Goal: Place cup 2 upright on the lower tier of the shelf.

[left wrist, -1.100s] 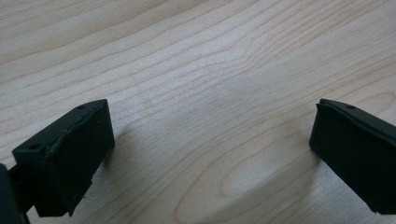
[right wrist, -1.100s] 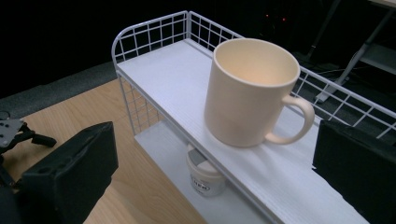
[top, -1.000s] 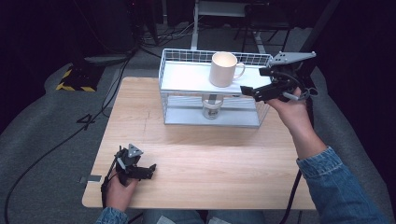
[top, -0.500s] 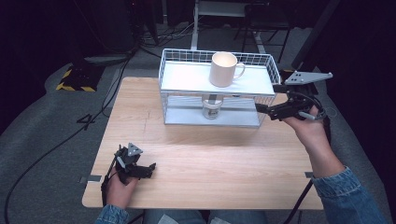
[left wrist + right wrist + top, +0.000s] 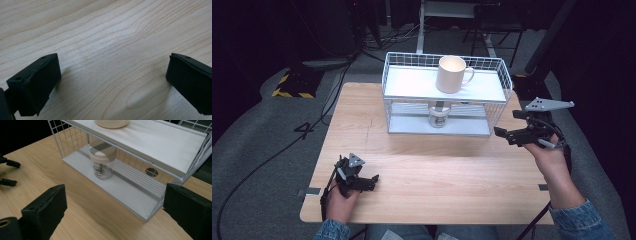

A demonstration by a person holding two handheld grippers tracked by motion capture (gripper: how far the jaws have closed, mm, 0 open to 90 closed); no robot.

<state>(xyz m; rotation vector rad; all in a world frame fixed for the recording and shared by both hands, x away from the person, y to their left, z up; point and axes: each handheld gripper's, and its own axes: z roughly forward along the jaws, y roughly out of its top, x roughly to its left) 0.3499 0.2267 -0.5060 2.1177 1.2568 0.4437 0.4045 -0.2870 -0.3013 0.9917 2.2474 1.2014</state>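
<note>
Right hand-held gripper [image 5: 504, 134] moved off mug [image 5: 451, 74], down beside rack [image 5: 497, 95]; jaws closing, empty.

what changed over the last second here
The right gripper drew back from the mug on the rack, sinking toward the table's right edge; its jaws have just been closing, nothing between them. Left gripper, mug and jar stayed put.

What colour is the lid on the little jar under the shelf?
The lid on the jar is cream, crossed by a grey strip; the right gripper view shows it best.
</note>
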